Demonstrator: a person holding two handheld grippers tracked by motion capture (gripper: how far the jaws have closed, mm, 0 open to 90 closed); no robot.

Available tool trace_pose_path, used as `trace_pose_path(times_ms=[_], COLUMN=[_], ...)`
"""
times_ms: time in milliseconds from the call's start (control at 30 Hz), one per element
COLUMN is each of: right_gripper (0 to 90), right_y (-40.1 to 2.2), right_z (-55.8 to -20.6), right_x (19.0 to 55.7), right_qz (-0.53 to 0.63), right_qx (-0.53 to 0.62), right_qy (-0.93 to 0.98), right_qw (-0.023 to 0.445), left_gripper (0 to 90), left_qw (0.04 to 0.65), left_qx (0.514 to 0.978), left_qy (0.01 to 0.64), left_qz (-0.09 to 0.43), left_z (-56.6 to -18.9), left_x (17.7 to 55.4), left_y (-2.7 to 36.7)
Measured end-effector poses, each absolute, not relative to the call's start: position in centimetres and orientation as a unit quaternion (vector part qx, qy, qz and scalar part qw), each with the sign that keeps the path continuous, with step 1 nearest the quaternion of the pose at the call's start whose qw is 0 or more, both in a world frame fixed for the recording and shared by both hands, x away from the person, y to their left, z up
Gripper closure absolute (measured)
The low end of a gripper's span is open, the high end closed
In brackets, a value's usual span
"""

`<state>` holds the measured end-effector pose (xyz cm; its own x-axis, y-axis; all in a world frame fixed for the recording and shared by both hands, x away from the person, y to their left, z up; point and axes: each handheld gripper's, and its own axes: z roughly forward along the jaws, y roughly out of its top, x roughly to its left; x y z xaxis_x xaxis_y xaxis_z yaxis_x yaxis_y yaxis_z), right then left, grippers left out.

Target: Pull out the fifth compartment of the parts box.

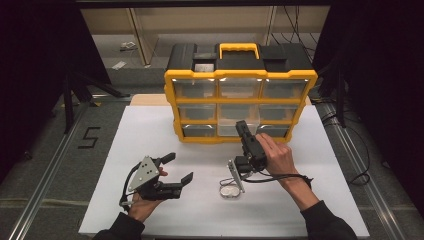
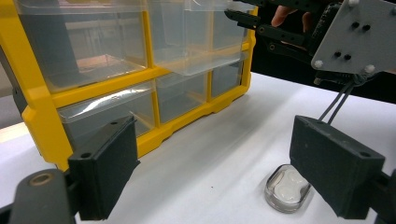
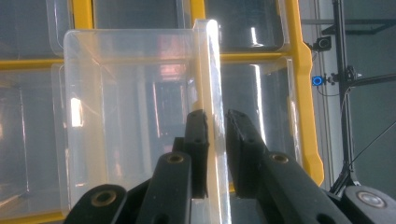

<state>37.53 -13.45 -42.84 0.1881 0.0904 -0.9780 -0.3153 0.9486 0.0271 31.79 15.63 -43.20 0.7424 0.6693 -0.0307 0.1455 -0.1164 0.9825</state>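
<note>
A yellow and black organizer (image 1: 171, 100) with clear drawers stands at the back of the white table (image 1: 145, 135). Its centre drawer (image 3: 135, 93) in the middle row is pulled partway out. My right gripper (image 3: 215, 121) is shut on that drawer's clear front wall, one black jaw on each side. From above, the right gripper (image 1: 241, 127) reaches into the organizer's front. My left gripper (image 1: 181, 166) rests open at the table's left with nothing between its jaws. A small clear case (image 1: 230, 192) with two white round pieces lies on the table between the hands, beside the left gripper's (image 2: 215, 172) far jaw.
The organizer's (image 2: 42, 121) other drawers are pushed in and look empty. A black carry handle with a yellow grip (image 1: 239, 48) tops it. Dark stands and cables flank the table on both sides. White table surface stretches in front of the organizer.
</note>
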Motion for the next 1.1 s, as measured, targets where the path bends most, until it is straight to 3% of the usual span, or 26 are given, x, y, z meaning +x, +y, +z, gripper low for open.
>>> trace_pose_path(times_ms=[1100], right_gripper=[79.6], right_y=[-14.0], right_z=[-43.2], right_x=[36.1], right_qz=[0.137], right_qx=[-0.103], right_qy=[0.623], right_qw=[0.764], left_gripper=[14.9], left_qw=[0.599], left_qx=[0.716], left_qy=[0.284], left_qz=[0.218], left_z=[-43.2], left_x=[31.8], left_y=[15.6])
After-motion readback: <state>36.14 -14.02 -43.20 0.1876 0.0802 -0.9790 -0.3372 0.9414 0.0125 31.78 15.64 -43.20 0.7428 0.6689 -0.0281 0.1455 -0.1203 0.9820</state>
